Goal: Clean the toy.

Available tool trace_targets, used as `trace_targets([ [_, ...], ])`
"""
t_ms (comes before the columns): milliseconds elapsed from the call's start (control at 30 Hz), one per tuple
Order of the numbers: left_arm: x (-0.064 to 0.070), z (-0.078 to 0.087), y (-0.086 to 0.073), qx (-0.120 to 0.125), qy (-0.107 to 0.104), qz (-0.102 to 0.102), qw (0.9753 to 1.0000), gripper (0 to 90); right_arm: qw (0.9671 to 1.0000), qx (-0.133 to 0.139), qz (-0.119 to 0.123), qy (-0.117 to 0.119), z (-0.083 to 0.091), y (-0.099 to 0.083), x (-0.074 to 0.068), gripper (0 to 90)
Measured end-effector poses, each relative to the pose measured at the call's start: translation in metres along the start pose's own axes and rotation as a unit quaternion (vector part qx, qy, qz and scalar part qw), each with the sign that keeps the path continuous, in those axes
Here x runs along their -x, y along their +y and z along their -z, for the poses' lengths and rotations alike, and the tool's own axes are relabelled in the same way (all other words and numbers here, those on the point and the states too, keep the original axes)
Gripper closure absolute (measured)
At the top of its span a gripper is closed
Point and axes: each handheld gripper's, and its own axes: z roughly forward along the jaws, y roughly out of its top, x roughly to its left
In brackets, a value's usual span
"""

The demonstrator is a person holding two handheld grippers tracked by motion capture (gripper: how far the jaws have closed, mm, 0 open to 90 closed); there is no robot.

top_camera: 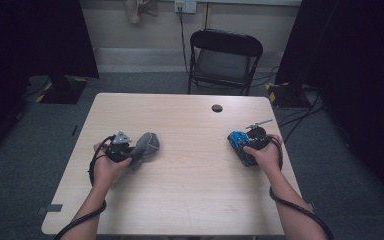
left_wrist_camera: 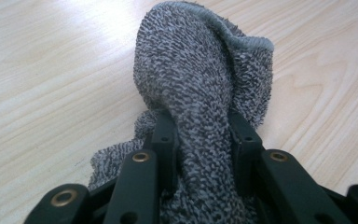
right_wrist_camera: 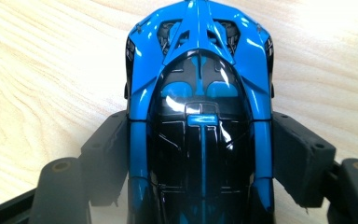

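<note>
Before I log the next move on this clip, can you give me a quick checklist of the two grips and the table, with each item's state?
1. Left gripper clamped on the grey sock: ok, the fabric is pinched between both jaws.
2. Right gripper closed on the blue toy car: ok, a jaw presses each side of the body.
3. Car centred in the jaws: ok, its length runs straight along them.
4. Sock clear of the table: not ok, loose fabric lies on the wood beside the jaws.
5. Car lifted off the table: cannot tell.
6. Free space between the two hands: ok, bare wood separates them.
</note>
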Motion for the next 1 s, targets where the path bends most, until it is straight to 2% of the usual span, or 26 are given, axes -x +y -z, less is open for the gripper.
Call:
trace_targets([
  [500,0.003,-0.009,0.002,0.0,0.002,0.006,1.0,67.4,1.0,0.003,-0.003,-0.006,-0.007,-0.003,-0.001,27.4],
  [1000,0.004,-0.009,0.001,-0.001,0.003,0.0,1.0,67.3,0.9999,0.014,-0.004,-0.002,-0.011,-0.006,0.0,27.1],
])
